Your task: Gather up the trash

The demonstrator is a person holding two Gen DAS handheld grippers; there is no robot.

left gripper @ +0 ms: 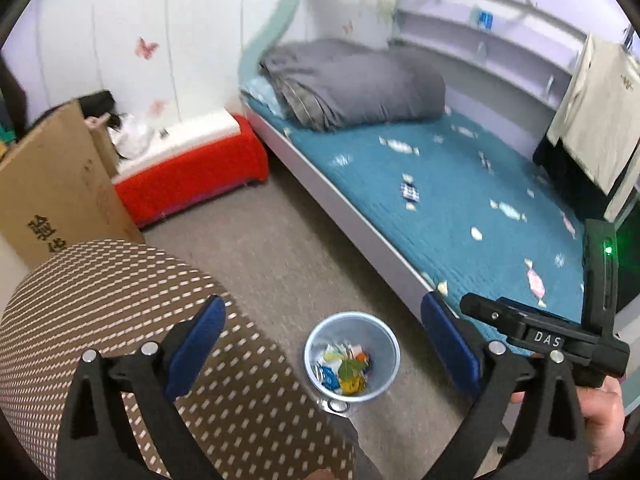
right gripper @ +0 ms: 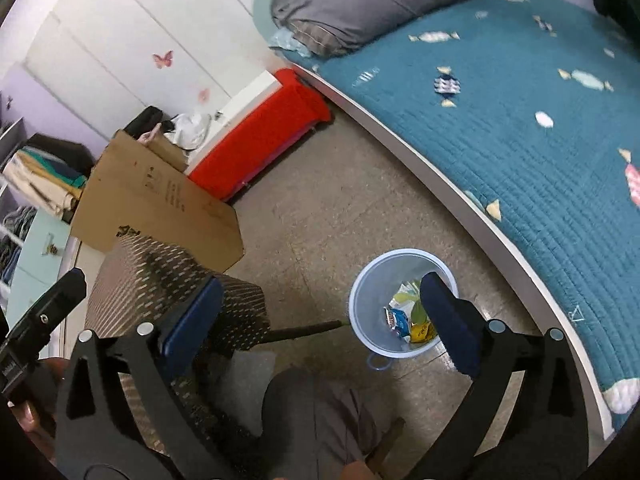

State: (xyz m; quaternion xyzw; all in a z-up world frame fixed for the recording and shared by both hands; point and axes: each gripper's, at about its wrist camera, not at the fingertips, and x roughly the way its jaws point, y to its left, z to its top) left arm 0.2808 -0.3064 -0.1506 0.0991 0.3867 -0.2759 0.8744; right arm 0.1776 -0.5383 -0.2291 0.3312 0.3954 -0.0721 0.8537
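Note:
A pale blue translucent bin (left gripper: 385, 384) stands on the floor beside the bed, with several colourful wrappers (left gripper: 344, 372) and a green leaf lying in it. My left gripper (left gripper: 322, 312) is open above and short of it, with nothing between its blue pads. In the right wrist view the same bin (right gripper: 362, 280) sits under my right gripper (right gripper: 322, 284), which is open and empty. Its right pad (right gripper: 444, 312) overlaps the bin's opening and hides part of the trash (right gripper: 402, 318). A hand holds the right gripper's black body (left gripper: 544, 338) at the right edge of the left wrist view.
A bed with a teal candy-print quilt (left gripper: 460, 184) and a folded grey blanket (left gripper: 360, 84) runs along the right. A red bench (left gripper: 192, 180), a cardboard box (left gripper: 60, 188) and a brown patterned chair seat (left gripper: 120, 304) stand on the left. A grey-trousered leg (right gripper: 316, 412) is below.

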